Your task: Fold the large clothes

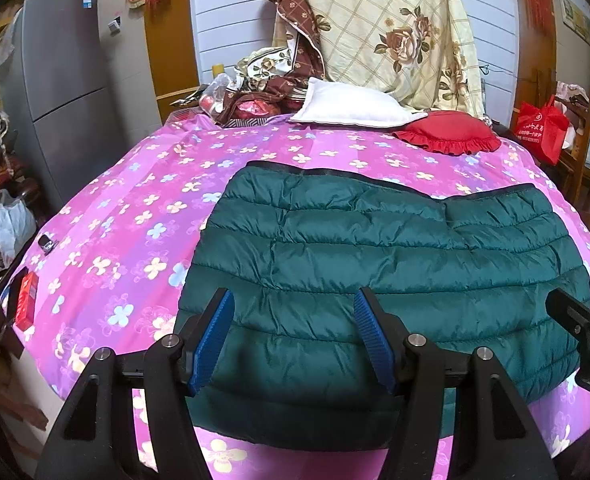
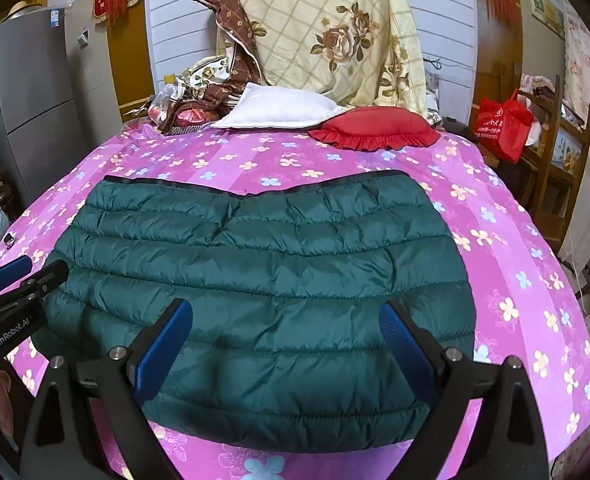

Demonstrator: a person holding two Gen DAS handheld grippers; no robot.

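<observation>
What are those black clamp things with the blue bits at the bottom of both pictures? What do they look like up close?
They are two hand-held grippers. The left gripper and right gripper look alike: black angular arms with silver round bolt heads, each ending in two fingers faced with ribbed blue pads. Seen from the side in the right view, the left one's black body carries white lettering reading GenRobot.AI. No cables or sleeves show.

Folded green padded jacket: near hem masked by left tool in the left wrist view and by right tool in the right wrist view; sleeves not visible.
Red bag: white print too small to read.
Grey fridge: base hidden behind bed.
Small dark item at bed edge: unidentifiable.
Floral quilt: cut off by the top edge.
</observation>
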